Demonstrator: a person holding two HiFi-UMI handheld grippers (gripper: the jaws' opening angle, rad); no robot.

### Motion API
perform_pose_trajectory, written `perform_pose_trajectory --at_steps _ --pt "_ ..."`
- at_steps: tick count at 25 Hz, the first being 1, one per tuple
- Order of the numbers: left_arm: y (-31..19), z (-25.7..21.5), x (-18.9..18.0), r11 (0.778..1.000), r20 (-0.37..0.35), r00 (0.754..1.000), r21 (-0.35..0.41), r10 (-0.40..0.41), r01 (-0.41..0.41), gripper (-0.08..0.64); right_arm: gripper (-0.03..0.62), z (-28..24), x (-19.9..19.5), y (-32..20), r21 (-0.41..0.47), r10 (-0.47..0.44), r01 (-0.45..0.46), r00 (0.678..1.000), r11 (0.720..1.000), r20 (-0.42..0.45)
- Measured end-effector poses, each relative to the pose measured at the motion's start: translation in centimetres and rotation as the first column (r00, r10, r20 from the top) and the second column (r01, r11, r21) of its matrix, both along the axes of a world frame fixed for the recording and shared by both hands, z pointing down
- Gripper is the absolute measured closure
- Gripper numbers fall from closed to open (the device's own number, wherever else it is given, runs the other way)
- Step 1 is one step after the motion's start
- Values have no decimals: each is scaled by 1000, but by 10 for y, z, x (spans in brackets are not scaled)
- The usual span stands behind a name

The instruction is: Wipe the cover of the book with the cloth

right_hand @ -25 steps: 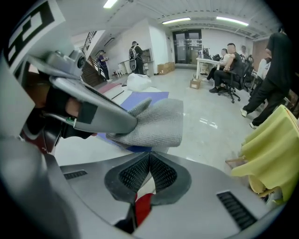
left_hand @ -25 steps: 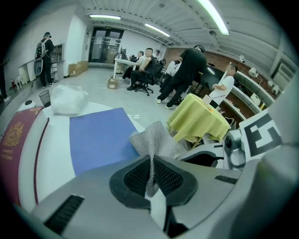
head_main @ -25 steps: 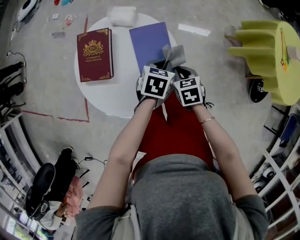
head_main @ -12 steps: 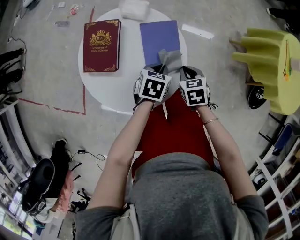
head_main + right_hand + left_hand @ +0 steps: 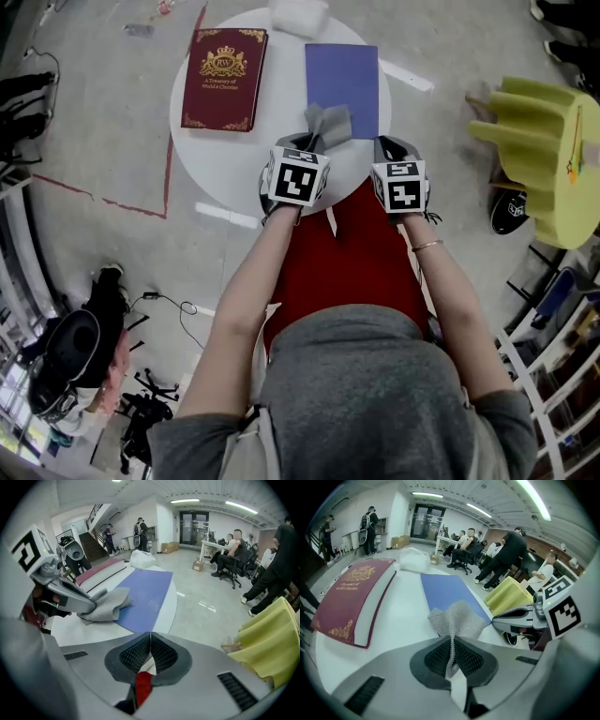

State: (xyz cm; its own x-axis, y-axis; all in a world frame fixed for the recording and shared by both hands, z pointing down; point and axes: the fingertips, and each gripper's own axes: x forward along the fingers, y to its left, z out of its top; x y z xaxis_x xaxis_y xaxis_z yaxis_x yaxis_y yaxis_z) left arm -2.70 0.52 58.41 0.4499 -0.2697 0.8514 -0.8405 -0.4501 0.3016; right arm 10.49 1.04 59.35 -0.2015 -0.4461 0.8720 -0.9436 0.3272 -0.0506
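Since the cloth (image 5: 457, 620) looks limp, the left gripper (image 5: 451, 640) pinches its edge; the right gripper (image 5: 150, 637) is pressed together.

Red book (image 5: 223, 79) cover: gold crest with letters "RW"; under it small gold title, seems "A Treasury of World's Classics".

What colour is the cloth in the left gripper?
Grey, with a fine mesh weave; the cloth shows best in the left gripper view.
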Motion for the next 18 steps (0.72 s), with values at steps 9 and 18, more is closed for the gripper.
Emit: perform_pose_trajectory --at_steps 9,18 --pt "4 5 -38 997 26 997 -16 -77 78 535 563 1 -2 0 2 -20 20 999 1000 -27" --pt "1 1 -64 990 49 989 3 -141 141 535 563 1 -1 2 -10 -26 26 999 1000 -25"
